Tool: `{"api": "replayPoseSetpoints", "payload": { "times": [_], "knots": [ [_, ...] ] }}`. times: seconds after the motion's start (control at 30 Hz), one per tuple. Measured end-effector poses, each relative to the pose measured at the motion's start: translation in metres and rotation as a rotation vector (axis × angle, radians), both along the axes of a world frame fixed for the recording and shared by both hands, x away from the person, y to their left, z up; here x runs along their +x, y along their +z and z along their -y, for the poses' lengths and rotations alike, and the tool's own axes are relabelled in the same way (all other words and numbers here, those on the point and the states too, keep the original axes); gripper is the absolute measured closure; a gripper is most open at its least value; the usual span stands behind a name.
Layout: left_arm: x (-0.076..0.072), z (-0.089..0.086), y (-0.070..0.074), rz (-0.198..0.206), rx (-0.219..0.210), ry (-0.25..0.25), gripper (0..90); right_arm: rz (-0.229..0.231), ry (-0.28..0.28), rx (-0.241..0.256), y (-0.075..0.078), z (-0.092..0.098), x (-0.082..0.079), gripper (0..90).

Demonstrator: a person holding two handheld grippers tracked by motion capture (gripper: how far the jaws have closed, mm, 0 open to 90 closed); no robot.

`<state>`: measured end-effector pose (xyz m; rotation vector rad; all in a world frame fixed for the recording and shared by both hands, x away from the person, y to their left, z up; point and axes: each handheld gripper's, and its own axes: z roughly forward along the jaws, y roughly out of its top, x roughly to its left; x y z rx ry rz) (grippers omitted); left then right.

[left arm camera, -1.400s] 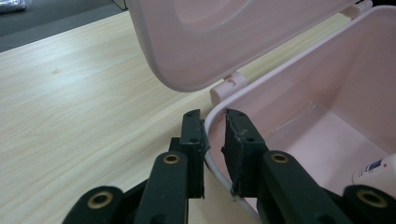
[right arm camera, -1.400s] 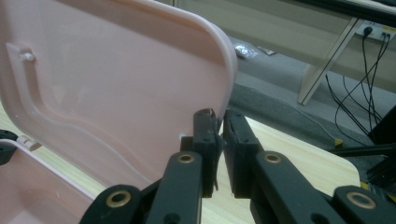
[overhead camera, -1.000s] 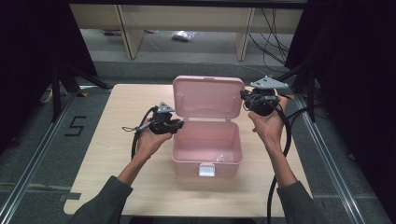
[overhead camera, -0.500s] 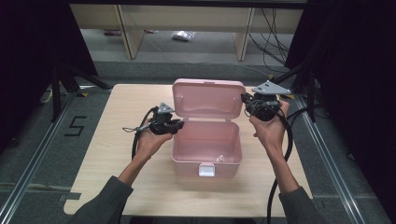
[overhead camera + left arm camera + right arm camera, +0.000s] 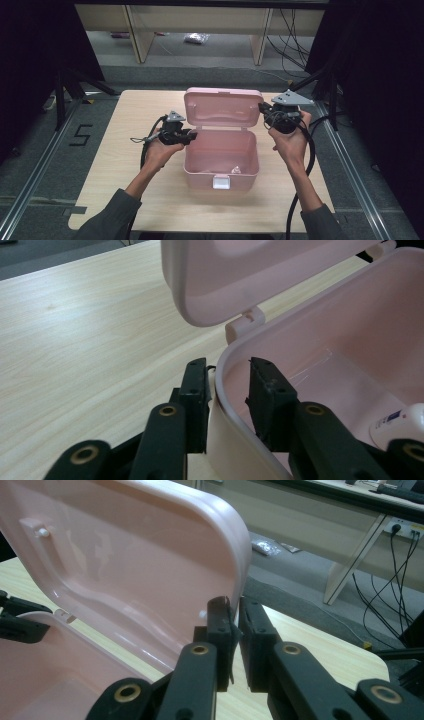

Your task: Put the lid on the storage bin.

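Left gripper (image 5: 227,385) astride pink box (image 5: 221,170) wall, right gripper (image 5: 234,617) nearly closed beside lid (image 5: 223,107)

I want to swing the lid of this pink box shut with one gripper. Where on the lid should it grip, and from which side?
Grip the lid at its free side edge near the top corner, coming in from the right, where the right gripper sits. The lid stands upright, so that thin rim is exposed and fits between the jaws. The left gripper straddles the box wall, steadying the base.
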<state>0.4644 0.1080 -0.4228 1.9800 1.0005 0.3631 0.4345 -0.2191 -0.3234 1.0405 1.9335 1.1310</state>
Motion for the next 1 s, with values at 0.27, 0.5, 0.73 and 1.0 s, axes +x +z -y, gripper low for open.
{"api": "replayPoseSetpoints", "payload": {
  "times": [0.27, 0.5, 0.73, 1.0],
  "knots": [
    [-0.008, -0.005, 0.008, 0.011, -0.013, -0.015, 62.5, 0.002, 0.009, -0.005, -0.006, 0.001, -0.006, 90.0],
    [-0.010, -0.006, 0.011, 0.017, -0.024, -0.019, 61.3, 0.012, -0.020, 0.022, -0.002, 0.004, 0.001, 73.9],
    [-0.010, -0.007, 0.011, 0.013, -0.024, -0.030, 61.0, -0.009, -0.020, 0.025, 0.004, -0.004, 0.021, 71.2],
    [-0.012, -0.009, 0.012, 0.016, -0.022, -0.027, 60.0, -0.015, -0.026, 0.014, 0.008, -0.008, 0.023, 83.8]
  ]
}}
